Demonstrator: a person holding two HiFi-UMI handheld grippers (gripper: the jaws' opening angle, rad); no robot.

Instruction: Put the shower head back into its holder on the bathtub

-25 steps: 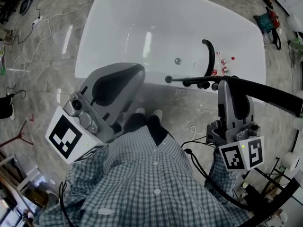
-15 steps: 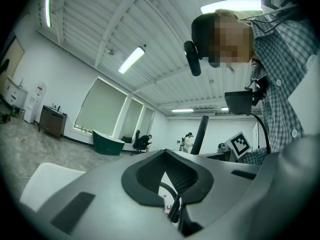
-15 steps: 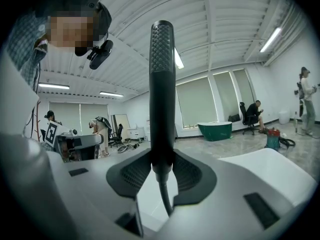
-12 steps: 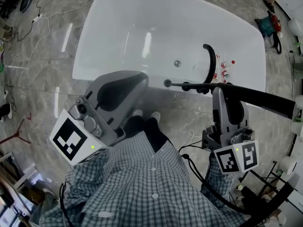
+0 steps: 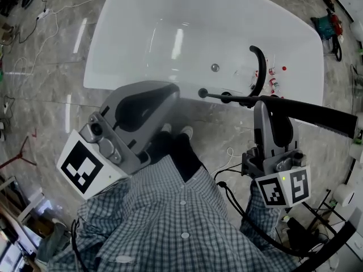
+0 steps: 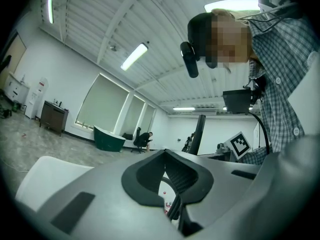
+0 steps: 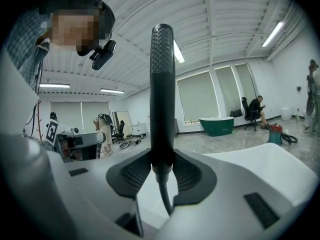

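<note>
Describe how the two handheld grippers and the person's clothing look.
The left tongs and right tongs are smooth grey plastic shells with dark ribbed pads. The left cube and right cube are white with black square markers. Black cables run beside the right one. The person wears a blue-grey checked shirt with buttons.

Slim black shower head (image 5: 317, 116), clamped in the right gripper (image 5: 271, 102), lies level pointing toward 3 o'clock beside the white bathtub's (image 5: 170, 16) near rim.

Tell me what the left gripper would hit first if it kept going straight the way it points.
Probably the bathtub: the left gripper points at its near rim, and the tub's inside shows between its jaws. Depth is unclear.
</note>
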